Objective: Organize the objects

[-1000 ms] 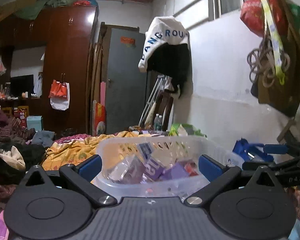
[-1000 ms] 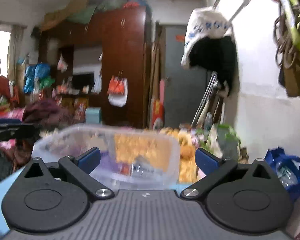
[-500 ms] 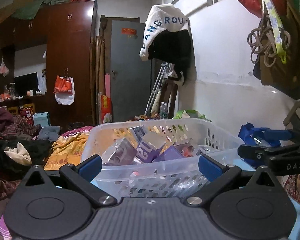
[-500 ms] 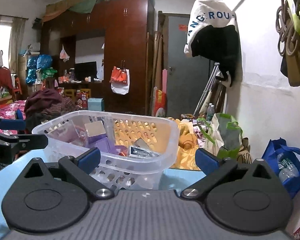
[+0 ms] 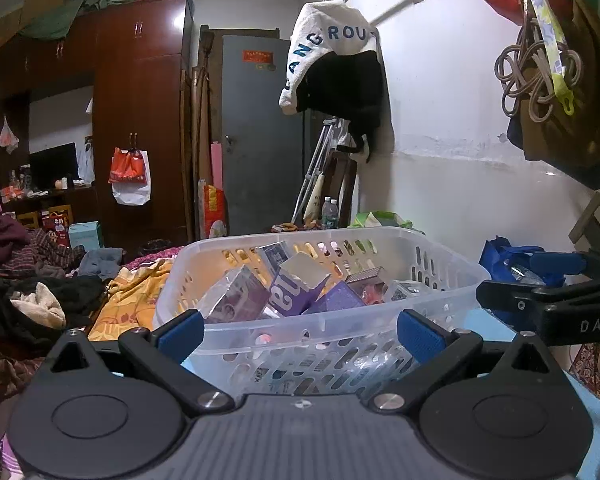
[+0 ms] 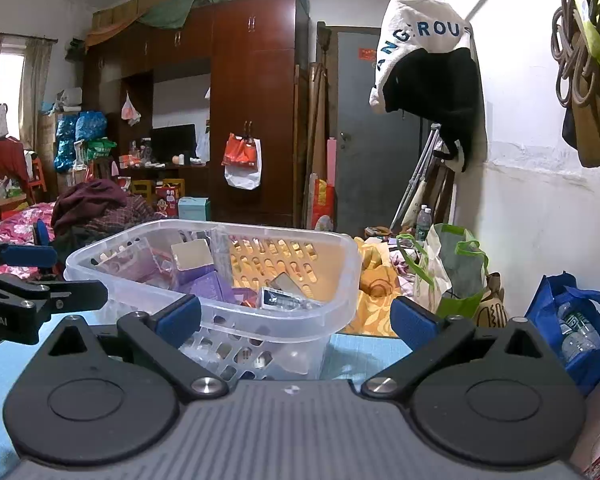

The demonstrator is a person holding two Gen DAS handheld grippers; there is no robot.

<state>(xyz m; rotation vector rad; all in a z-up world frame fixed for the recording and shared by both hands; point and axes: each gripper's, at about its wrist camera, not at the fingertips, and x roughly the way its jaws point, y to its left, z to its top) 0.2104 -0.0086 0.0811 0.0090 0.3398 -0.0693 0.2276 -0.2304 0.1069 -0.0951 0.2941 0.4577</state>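
A clear plastic basket (image 5: 440,276) (image 6: 340,300) with slotted walls stands on a light blue table (image 6: 364,350). Inside lie several small boxes, among them a purple box (image 5: 300,290) (image 6: 208,286) and a clear packet (image 5: 236,296). My left gripper (image 5: 300,330) is open just in front of the basket's near wall, nothing between its blue pads. My right gripper (image 6: 296,320) is open too, at the basket's right corner. Each gripper shows in the other's view: the right gripper (image 5: 548,308) at the right edge, the left gripper (image 6: 28,292) at the left edge.
Behind the table lie an orange blanket (image 5: 128,304) and piled clothes (image 5: 36,300). A white wall (image 5: 460,184) runs along the right, with hanging bags (image 5: 560,92). A blue bag with bottles (image 6: 576,320) and a green-handled bag (image 6: 452,272) stand on the floor. Wardrobe (image 6: 256,120) at the back.
Both grippers have drawn back from the basket and dropped lower. The basket, blurred and close a second ago, now sits still on the table with its full rim showing.
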